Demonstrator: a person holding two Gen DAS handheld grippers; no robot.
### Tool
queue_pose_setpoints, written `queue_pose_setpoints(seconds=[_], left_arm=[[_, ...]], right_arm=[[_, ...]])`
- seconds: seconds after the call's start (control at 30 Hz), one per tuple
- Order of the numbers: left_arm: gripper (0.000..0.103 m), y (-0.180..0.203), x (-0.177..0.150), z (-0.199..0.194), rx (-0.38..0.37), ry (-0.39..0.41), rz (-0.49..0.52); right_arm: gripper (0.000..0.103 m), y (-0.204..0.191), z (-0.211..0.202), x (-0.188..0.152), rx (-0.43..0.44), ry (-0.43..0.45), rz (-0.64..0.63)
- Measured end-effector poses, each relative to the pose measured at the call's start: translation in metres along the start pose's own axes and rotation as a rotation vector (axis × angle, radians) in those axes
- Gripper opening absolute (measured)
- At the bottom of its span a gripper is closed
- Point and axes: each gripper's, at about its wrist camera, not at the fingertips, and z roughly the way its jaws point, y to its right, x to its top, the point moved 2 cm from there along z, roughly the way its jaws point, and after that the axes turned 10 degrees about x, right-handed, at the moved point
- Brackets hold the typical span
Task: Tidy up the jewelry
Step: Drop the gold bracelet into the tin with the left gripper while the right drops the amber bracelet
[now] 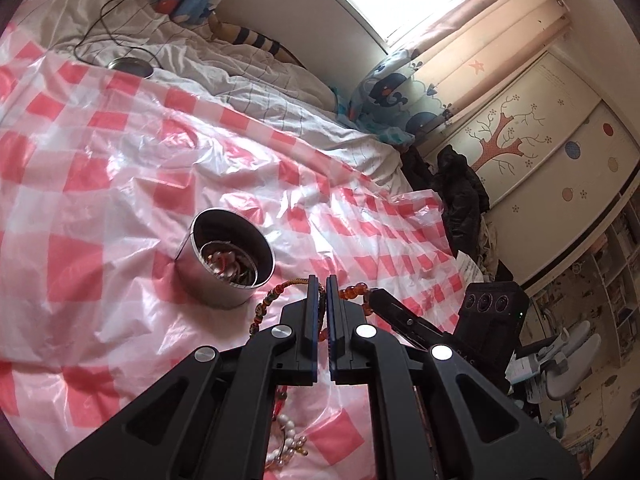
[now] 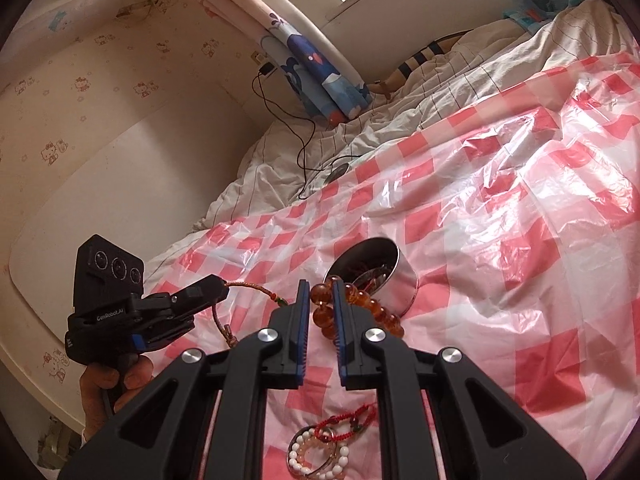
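A round metal tin (image 1: 228, 258) with jewelry inside sits on the pink checked plastic sheet; it also shows in the right wrist view (image 2: 380, 276). My left gripper (image 1: 322, 286) is shut on the cord end of a beaded necklace (image 1: 266, 304); it appears in the right wrist view (image 2: 218, 286) holding the orange cord (image 2: 256, 290). My right gripper (image 2: 321, 292) is shut on the amber beads (image 2: 324, 314) of the same strand, held just above the sheet beside the tin. A white pearl bracelet and red cord bracelet (image 2: 320, 444) lie near me.
The pink checked sheet (image 1: 120, 168) covers a rumpled white duvet (image 1: 256, 80). A second metal tin or lid (image 1: 130, 66) lies at the sheet's far edge, beside a black cable (image 2: 304, 140). Curtains, a window and a wardrobe stand beyond the bed.
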Motion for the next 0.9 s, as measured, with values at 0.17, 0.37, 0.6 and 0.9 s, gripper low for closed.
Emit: queue_pose_setpoints(seconds=[0.17, 0.37, 0.6, 0.9], left_arm=[[0.003, 0.012, 0.025, 0.031, -0.028, 0.003, 0.015], [0.003, -0.009, 0.040, 0.076, -0.043, -0.024, -0.039], [0.003, -0.043, 0.030, 0.112, 0.236, -0.103, 0.026], [0.025, -0.044, 0.019, 0.092, 0.399, -0.114, 0.172]], right_arm=[[0.012, 0.019, -0.010, 0.010, -0.011, 0.052, 0.066], [0.012, 0.026, -0.022, 0.016, -0.018, 0.093, 0.093], [0.012, 0.023, -0.018, 0.015, -0.032, 0.074, 0.067], [0.012, 0.016, -0.007, 0.009, -0.035, 0.048, 0.042]])
